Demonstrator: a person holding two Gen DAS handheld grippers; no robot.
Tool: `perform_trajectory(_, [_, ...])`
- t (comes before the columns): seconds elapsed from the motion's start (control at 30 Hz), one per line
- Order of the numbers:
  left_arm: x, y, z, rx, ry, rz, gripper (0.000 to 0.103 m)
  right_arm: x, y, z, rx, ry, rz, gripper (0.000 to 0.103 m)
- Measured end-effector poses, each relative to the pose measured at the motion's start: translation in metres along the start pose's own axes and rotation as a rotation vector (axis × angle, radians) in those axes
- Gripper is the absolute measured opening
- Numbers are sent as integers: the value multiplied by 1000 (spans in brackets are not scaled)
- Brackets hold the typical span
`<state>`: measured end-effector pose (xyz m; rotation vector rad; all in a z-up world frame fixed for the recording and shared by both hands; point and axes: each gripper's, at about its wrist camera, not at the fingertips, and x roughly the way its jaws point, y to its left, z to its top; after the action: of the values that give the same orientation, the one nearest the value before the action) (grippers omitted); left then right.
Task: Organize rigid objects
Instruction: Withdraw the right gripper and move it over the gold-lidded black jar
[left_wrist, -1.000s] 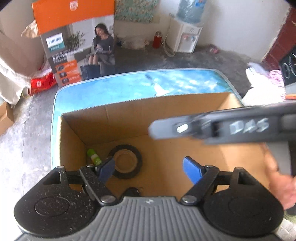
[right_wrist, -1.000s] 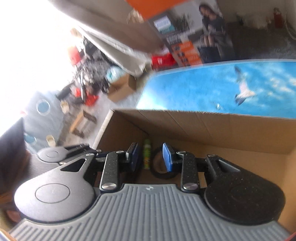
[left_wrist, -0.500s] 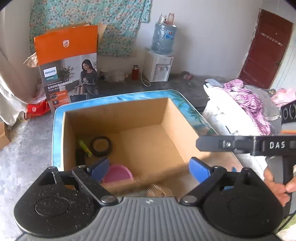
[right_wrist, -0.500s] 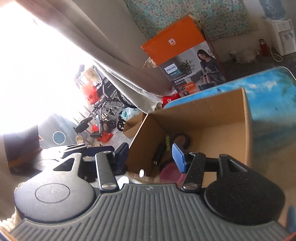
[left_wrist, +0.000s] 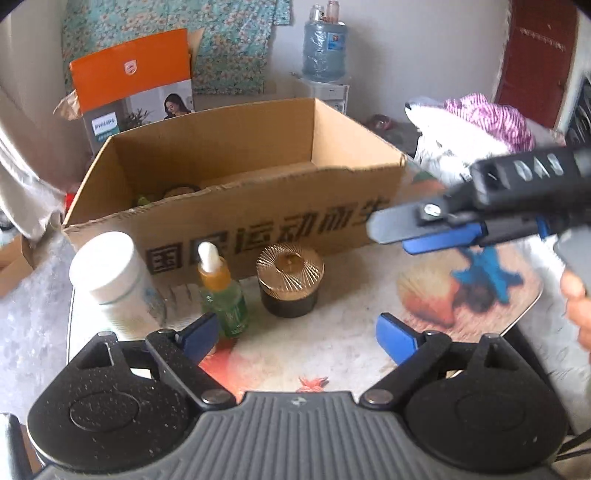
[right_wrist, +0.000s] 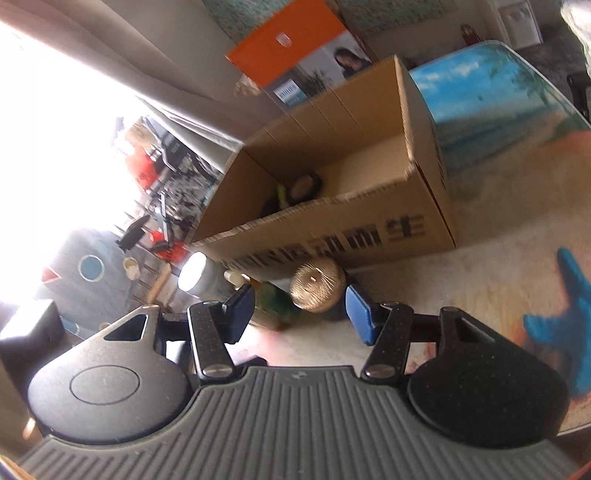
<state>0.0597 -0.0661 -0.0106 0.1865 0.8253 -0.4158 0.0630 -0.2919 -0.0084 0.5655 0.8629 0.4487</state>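
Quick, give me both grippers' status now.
Left gripper: open, holding nothing.
Right gripper: open, holding nothing.

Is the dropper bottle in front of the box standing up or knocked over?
Upright. The dropper bottle stands on the table with its white tip pointing up, between the white jar and the gold-lidded jar.

The left wrist view looks level across the desk (left_wrist: 369, 354) from its near edge, straight at the cardboard box (left_wrist: 258, 221). The right wrist view, tilted, faces the same box (right_wrist: 332, 229) from nearer. Both share the gold-lidded jar (left_wrist: 290, 286) and dropper bottle (left_wrist: 221, 291).
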Motion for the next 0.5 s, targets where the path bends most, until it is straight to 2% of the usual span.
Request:
perform_trajectory(0.13, [15, -12, -6, 66, -26, 11, 87, 26, 2, 3, -17, 46, -15, 54])
perform_trajectory(0.33, [42, -11, -5, 44, -3, -12, 71, 60, -3, 17, -22, 76, 0, 54])
perform_trajectory(0.5, [61, -14, 1, 57, 24, 16, 70, 85, -10, 30, -35, 113, 3, 50])
